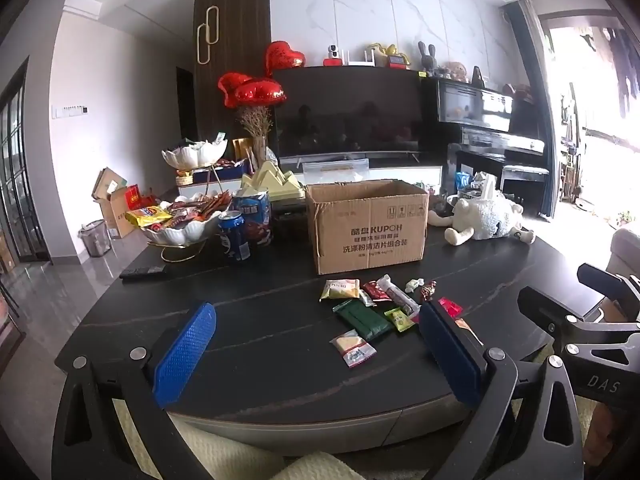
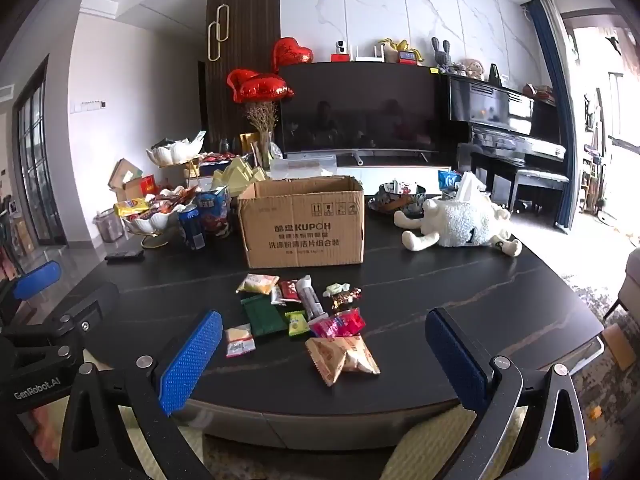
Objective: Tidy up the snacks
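Several small snack packets lie loose on the dark table (image 1: 260, 312) in front of an open cardboard box (image 1: 368, 224) (image 2: 304, 224). Among them are a dark green packet (image 1: 362, 318) (image 2: 262, 316), a yellow packet (image 1: 340, 289) (image 2: 258, 283), a pink packet (image 2: 338, 323) and a tan wrapped pair (image 2: 342, 356). My left gripper (image 1: 316, 320) hangs open over the table's near edge, with nothing between its blue pads. My right gripper (image 2: 324, 324) is open too, just short of the tan packets. Each gripper shows at the edge of the other's view.
A tiered white bowl stand full of snacks (image 1: 188, 220), a blue can (image 1: 234, 236) and a blue snack bag (image 1: 254, 216) stand at the left. A remote (image 1: 142, 271) lies near them. A white plush sheep (image 2: 460, 224) rests at the right, beside a dark bowl (image 2: 396, 196).
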Motion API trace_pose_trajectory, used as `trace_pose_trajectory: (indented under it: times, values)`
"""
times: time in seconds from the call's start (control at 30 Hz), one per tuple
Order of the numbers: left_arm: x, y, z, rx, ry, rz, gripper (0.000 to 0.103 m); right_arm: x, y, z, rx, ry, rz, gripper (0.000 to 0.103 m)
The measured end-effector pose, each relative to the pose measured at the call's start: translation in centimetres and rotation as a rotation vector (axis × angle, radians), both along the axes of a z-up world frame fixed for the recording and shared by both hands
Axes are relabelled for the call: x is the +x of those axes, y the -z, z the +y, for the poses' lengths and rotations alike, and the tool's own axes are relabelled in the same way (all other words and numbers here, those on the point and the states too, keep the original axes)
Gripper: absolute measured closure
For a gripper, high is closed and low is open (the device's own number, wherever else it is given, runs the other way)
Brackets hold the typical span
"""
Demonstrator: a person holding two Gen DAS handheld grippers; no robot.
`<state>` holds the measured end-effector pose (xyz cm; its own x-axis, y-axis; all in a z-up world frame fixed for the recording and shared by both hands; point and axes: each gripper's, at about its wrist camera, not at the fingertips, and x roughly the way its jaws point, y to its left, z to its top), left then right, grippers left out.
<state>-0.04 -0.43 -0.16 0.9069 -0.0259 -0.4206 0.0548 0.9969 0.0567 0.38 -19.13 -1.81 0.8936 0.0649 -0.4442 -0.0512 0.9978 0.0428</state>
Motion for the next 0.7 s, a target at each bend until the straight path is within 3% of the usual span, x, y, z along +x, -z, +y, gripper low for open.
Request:
trace_pose_trajectory:
  times: [0.7]
  values:
    - [-0.05,0.14,-0.08,-0.004,0.003,0.003,0.000,0.04,0.18,-0.08,0.003,-0.002,0.003,0.001]
